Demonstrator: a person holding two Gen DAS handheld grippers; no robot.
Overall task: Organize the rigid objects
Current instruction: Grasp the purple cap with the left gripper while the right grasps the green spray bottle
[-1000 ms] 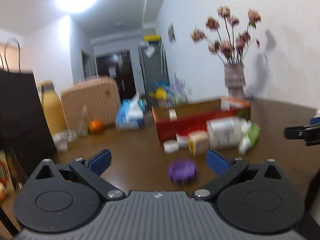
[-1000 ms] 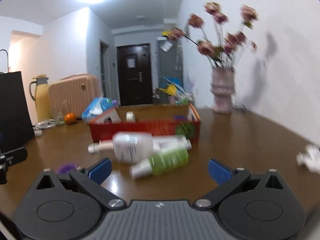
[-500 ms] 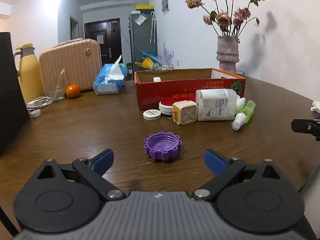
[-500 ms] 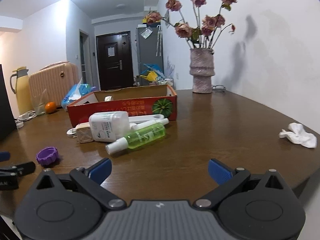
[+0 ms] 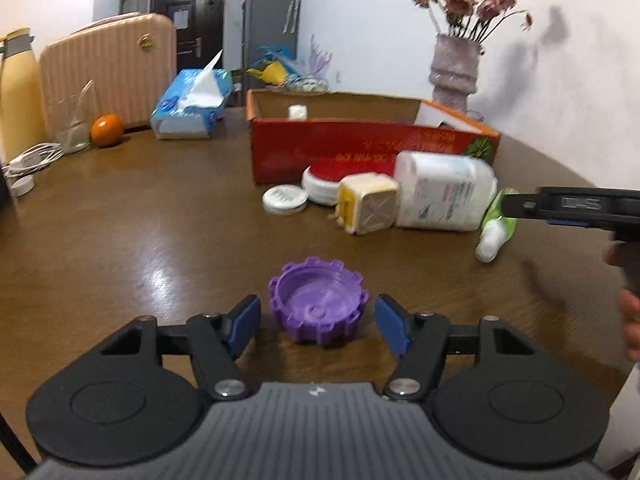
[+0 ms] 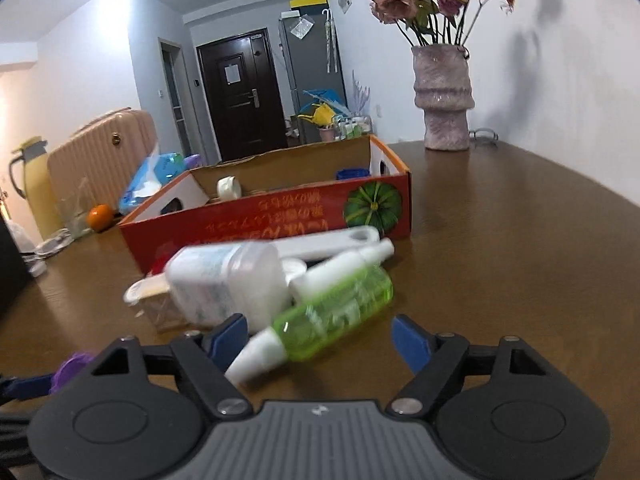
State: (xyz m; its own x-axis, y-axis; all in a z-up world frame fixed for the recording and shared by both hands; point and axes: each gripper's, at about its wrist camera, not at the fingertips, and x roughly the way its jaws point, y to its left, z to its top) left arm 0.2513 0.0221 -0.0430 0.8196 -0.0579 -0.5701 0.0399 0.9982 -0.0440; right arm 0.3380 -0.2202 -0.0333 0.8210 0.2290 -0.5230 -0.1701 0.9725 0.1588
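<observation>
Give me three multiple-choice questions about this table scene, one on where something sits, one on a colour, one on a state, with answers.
1. Where is the purple cap?
A. inside the box
B. between the left tool's fingers
C. beside the vase

2. What colour is the spray bottle in front of the right tool?
A. green
B. blue
C. red

3. How does the big white bottle sit?
A. upright
B. inside the box
C. on its side

Answers:
1 B, the cap sits on the table between the left tool fingers, gaps either side.
2 A, its body is clear green.
3 C, it lies flat before the red box.
</observation>
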